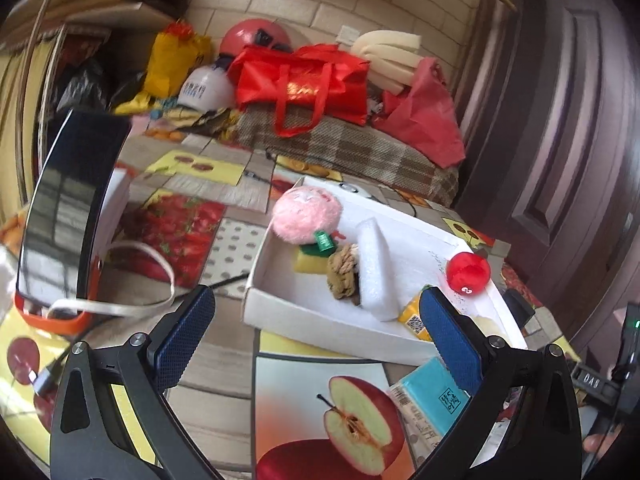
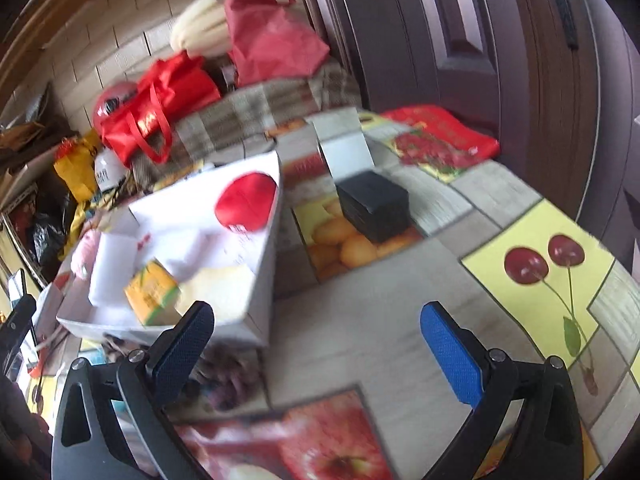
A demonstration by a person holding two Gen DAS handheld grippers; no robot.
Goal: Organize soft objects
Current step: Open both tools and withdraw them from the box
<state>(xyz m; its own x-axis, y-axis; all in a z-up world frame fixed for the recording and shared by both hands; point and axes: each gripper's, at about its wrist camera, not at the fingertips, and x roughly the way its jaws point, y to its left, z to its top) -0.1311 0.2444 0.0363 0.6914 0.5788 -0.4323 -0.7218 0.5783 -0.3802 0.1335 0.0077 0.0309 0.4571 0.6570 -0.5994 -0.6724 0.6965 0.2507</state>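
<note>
A white shallow box (image 1: 280, 312) sits on the fruit-print tablecloth. In it lie a pink plush (image 1: 306, 214), a yellow-green sponge (image 1: 310, 262), a rope knot (image 1: 344, 276), a white foam block (image 1: 374, 268), a red plush ball (image 1: 468, 272) and a yellow packet (image 1: 414, 316). A teal tissue pack (image 1: 434, 390) lies on the cloth just in front of the box. My left gripper (image 1: 316, 340) is open and empty, in front of the box. My right gripper (image 2: 316, 352) is open and empty, right of the box (image 2: 264, 264); the red ball (image 2: 246, 202) and yellow packet (image 2: 152, 292) show there.
A dark screen (image 1: 64, 216) on an orange stand with a white strap stands at the left. A black box (image 2: 374, 206) and a white carton (image 2: 344, 148) stand right of the white box. Red bags (image 1: 304, 80) and clutter line the back wall; a door (image 1: 560, 120) is at the right.
</note>
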